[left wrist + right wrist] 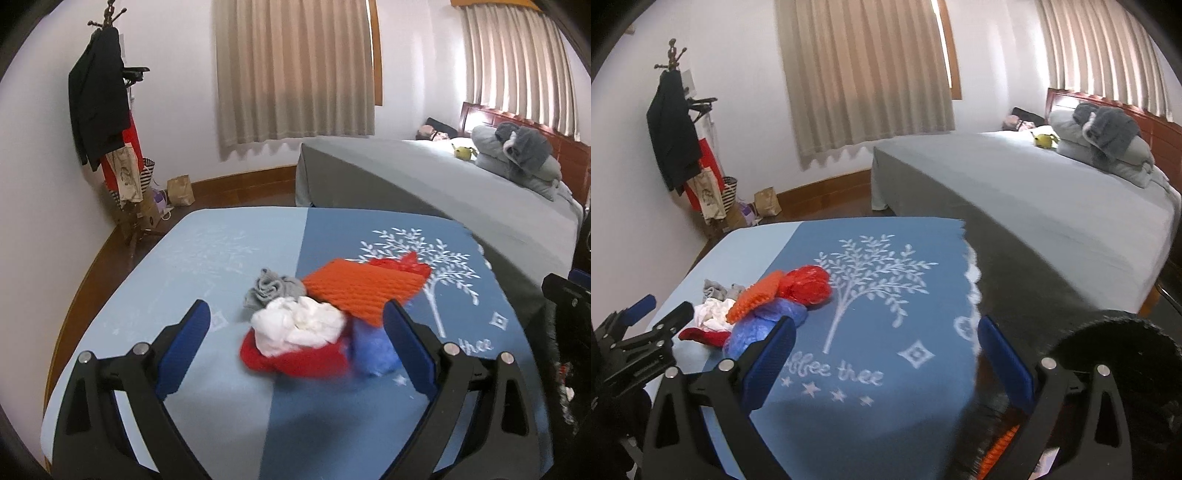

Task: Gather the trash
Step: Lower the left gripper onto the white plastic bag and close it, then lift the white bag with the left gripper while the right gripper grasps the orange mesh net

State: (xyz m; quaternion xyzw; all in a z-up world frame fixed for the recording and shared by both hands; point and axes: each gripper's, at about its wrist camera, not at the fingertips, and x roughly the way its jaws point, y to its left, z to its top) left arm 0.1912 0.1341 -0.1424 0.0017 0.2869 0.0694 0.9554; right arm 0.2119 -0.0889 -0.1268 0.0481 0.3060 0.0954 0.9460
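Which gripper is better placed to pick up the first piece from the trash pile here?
Left. The left gripper is open and faces the white crumpled wad, which lies between its fingers. The right gripper, also open, faces bare blue tablecloth; the pile lies off to its left.

red cloth (295, 360) partly hidden under white wad (301, 325); black bin (1123, 354) cut off

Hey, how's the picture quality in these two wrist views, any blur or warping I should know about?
Left wrist view: the trash pile is smeared by motion blur, the red and blue pieces most, and the left gripper casts a soft shadow on the blue tablecloth. Right wrist view: the bed edge and tablecloth fringe blur, the printed tree stays readable. Both bend the curtains and darken at the corners.
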